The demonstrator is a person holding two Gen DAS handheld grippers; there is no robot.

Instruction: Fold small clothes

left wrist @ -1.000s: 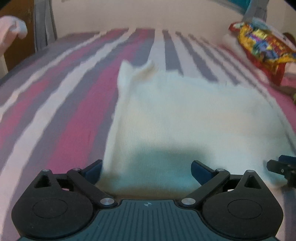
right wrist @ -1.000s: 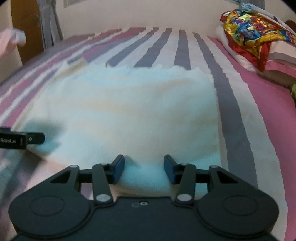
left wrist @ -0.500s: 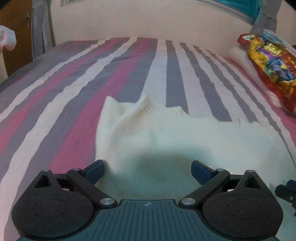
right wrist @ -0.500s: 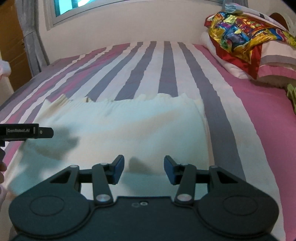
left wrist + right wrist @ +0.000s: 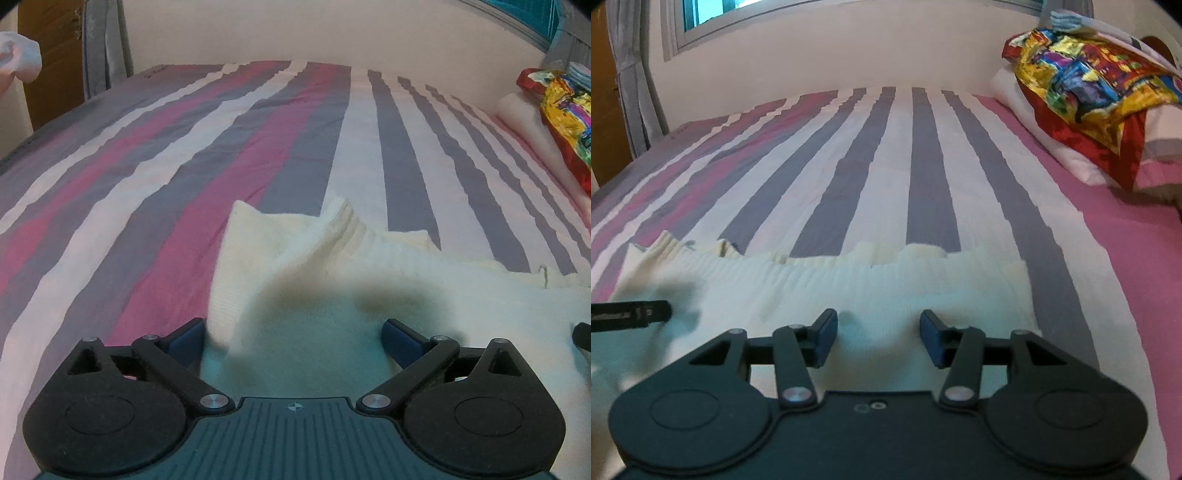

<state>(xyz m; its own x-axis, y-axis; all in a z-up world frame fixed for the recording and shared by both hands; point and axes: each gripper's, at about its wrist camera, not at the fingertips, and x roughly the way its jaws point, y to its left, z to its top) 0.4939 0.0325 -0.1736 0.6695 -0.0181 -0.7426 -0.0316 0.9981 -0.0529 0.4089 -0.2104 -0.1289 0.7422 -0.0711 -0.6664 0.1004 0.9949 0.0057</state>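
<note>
Two tools point forward and downward over one cream knitted garment (image 5: 369, 295) spread flat on a striped bed (image 5: 184, 166). The left tool (image 5: 293, 338) sits at the garment's left end, its blue-padded fingers (image 5: 186, 338) spread wide with the cloth lying between and beneath them; the left pad is at the garment's left edge, and I cannot tell whether either pad touches the knit. The right tool (image 5: 878, 338) hovers at the garment's near edge toward its right end, its two fingers (image 5: 825, 338) moderately apart and just widened a little, with only flat cloth showing in the gap and nothing pinched. In the right wrist view one finger of the left tool pokes in from the left edge over the cloth.

The garment is a soft, thick rib knit with a wavy far hem (image 5: 886, 254) and a raised ribbed corner (image 5: 343, 218) at its left. The bedcover is smooth fabric in pink, grey and white stripes. One pillow (image 5: 1108, 122) lies at the right, draped in a glossy, many-coloured patterned cloth. One grey curtain (image 5: 635, 74) hangs at the far left.
</note>
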